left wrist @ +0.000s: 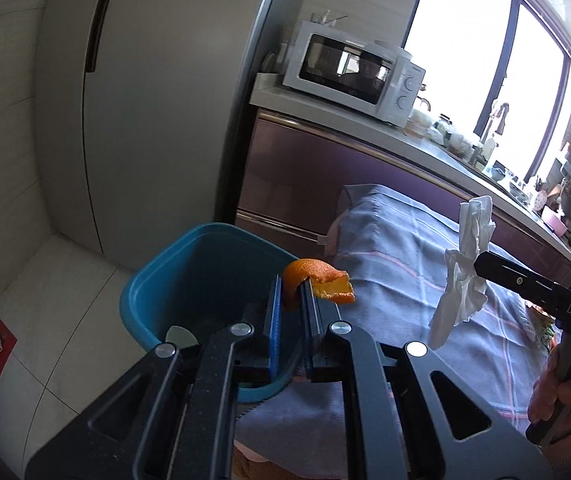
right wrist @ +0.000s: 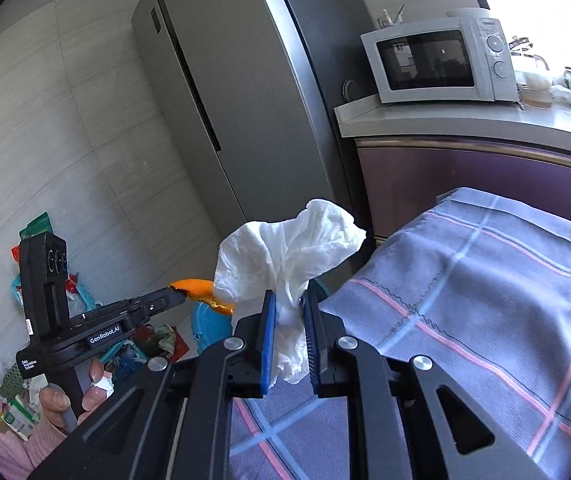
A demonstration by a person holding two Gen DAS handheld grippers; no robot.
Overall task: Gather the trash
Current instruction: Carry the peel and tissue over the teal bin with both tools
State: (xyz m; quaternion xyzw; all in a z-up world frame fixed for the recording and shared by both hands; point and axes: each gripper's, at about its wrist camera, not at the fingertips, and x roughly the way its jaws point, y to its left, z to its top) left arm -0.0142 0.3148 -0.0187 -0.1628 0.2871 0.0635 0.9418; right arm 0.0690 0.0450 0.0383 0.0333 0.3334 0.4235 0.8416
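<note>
My left gripper (left wrist: 290, 284) is shut on a curl of orange peel (left wrist: 317, 280), held over the near rim of a blue plastic bin (left wrist: 189, 276) on the floor beside the table. From the right wrist view the same peel (right wrist: 199, 290) sticks out of the left gripper's tip, with the bin (right wrist: 209, 326) below it. My right gripper (right wrist: 288, 300) is shut on a crumpled white tissue (right wrist: 289, 240), above the table's left edge. In the left wrist view that tissue (left wrist: 465, 272) hangs from the right gripper's tip at the right.
A table with a purple checked cloth (right wrist: 485, 288) fills the right. A grey fridge (left wrist: 145, 120) stands behind the bin. A white microwave (right wrist: 437, 60) sits on the crowded counter (left wrist: 445, 148). Bags and packets (right wrist: 17, 400) lie on the floor at the left wall.
</note>
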